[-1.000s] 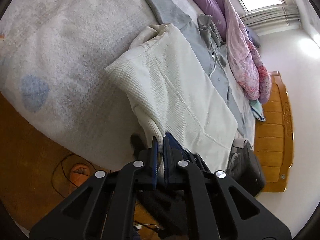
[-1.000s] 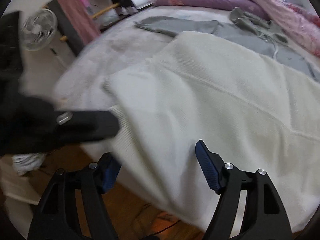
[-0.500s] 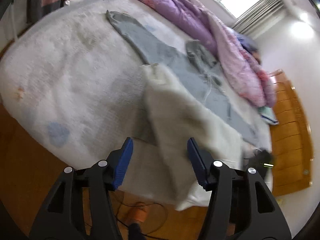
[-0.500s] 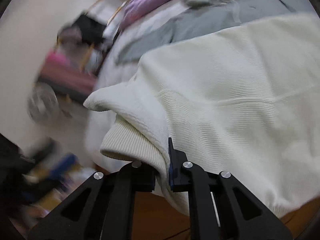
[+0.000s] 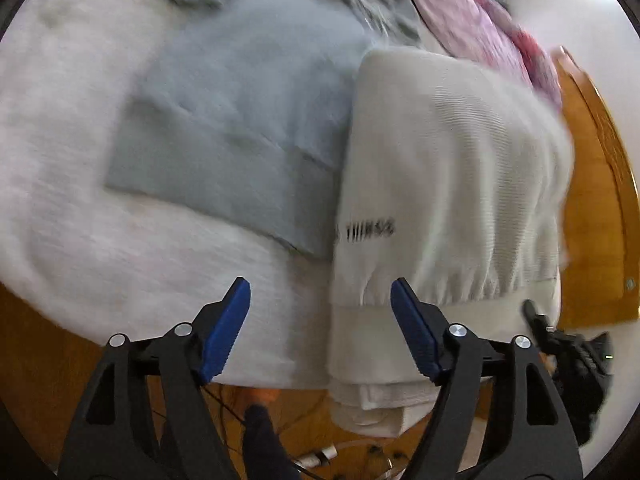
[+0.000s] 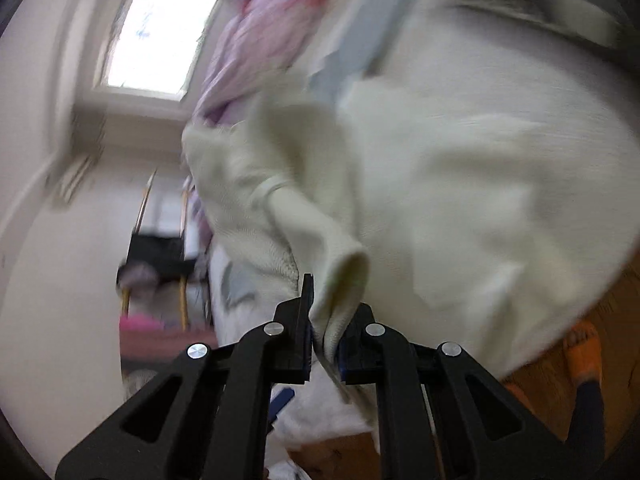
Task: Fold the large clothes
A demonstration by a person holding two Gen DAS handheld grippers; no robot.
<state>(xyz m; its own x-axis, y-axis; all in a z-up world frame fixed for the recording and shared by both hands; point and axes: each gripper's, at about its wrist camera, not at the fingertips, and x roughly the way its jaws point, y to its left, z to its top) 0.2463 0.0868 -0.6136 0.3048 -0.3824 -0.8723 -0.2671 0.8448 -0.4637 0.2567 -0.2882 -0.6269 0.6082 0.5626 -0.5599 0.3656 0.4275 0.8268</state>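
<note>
A short line of dark print stands on the cream sweater [image 5: 448, 168] near its gathered hem in the left wrist view, but blur smears the letters past reading, and no other text, label or number shows in either view.

The left hand-held gripper [image 5: 320, 328] has matte black frames with triangular cut-outs, silver round screws at the joints, and ribbed blue pads [image 5: 226, 326]. The right hand-held gripper [image 6: 325, 344] has the same black frames and silver screws, blue showing at 6 o'clock.
</note>
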